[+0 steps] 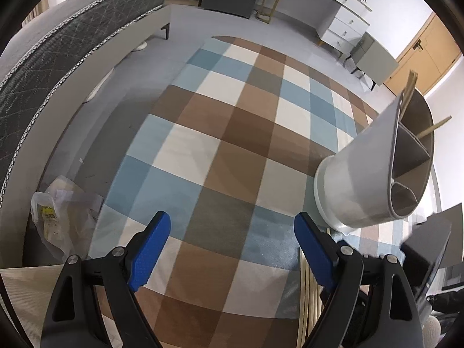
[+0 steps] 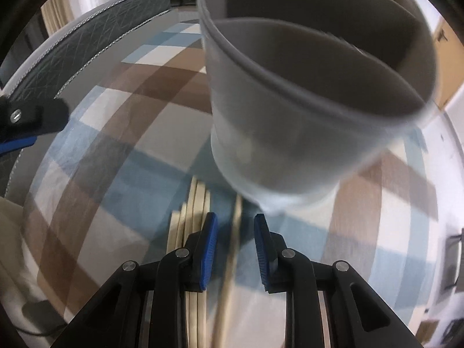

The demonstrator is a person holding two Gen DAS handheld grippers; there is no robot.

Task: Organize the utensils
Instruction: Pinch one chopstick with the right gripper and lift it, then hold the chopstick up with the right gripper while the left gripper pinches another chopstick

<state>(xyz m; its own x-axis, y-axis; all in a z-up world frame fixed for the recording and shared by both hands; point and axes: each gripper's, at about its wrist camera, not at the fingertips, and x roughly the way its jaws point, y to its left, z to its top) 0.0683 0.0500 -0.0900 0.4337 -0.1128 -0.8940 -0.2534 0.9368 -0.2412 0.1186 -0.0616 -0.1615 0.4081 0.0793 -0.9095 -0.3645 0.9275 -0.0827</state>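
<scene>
A white round utensil holder [image 1: 362, 168] with inner dividers stands on the checked rug at the right; wooden sticks [image 1: 409, 90] poke out of it. My left gripper [image 1: 232, 240] is open and empty over the rug, left of the holder. In the right wrist view the holder [image 2: 290, 116] looms close and blurred ahead. Several pale wooden chopsticks [image 2: 194, 211] lie on the rug in front of it. My right gripper [image 2: 235, 240] is open, its jaws either side of one wooden stick [image 2: 232, 261] that runs between them without touching.
A grey bed [image 1: 58, 52] runs along the left. A crumpled plastic bag [image 1: 61, 220] lies by its foot. A white dresser [image 1: 333, 8] and a stool [image 1: 374, 58] stand at the back right. A dark object [image 1: 429, 249] sits at the right edge.
</scene>
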